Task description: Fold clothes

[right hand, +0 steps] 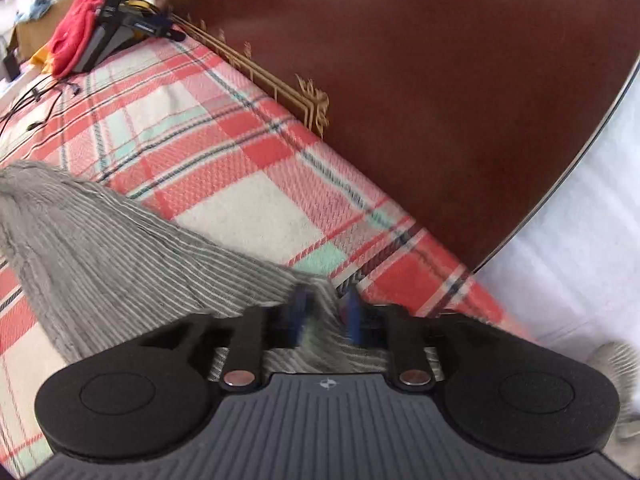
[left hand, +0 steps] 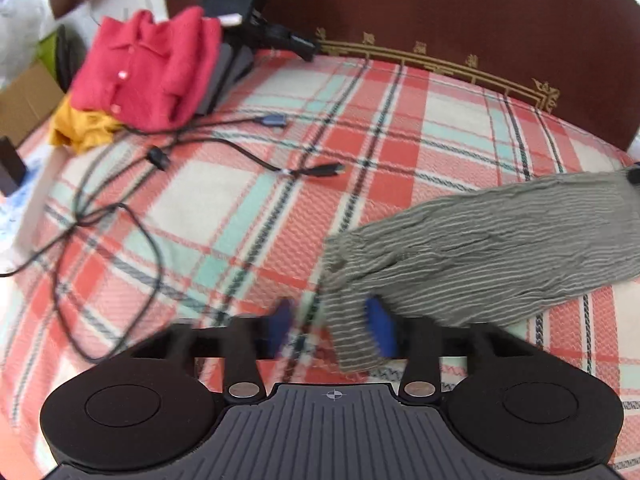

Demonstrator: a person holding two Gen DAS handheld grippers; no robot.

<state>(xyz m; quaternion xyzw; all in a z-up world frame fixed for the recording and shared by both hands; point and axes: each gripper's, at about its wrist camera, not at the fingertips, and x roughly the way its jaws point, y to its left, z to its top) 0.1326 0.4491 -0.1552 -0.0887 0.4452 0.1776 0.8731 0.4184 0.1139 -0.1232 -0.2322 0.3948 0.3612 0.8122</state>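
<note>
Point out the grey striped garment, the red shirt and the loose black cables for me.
grey striped garment [left hand: 500, 240]: left wrist view, middle of the cloth.
red shirt [left hand: 148, 72]: left wrist view, its buttoned front.
black cables [left hand: 152, 216]: left wrist view, a loop on the blanket.

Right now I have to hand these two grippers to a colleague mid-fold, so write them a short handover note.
Left gripper: jaws apart around a corner of the grey striped garment; grip blurred, cannot confirm.
Right gripper: closed on the garment's other end, cloth bunched between the fingers.
The garment stretches between both grippers above the plaid blanket.
Done: red shirt and yellow item stacked at the far left by the headboard.
Left: lay the grey piece flat, fold it, add to the stack. Mind the black cables.
</note>
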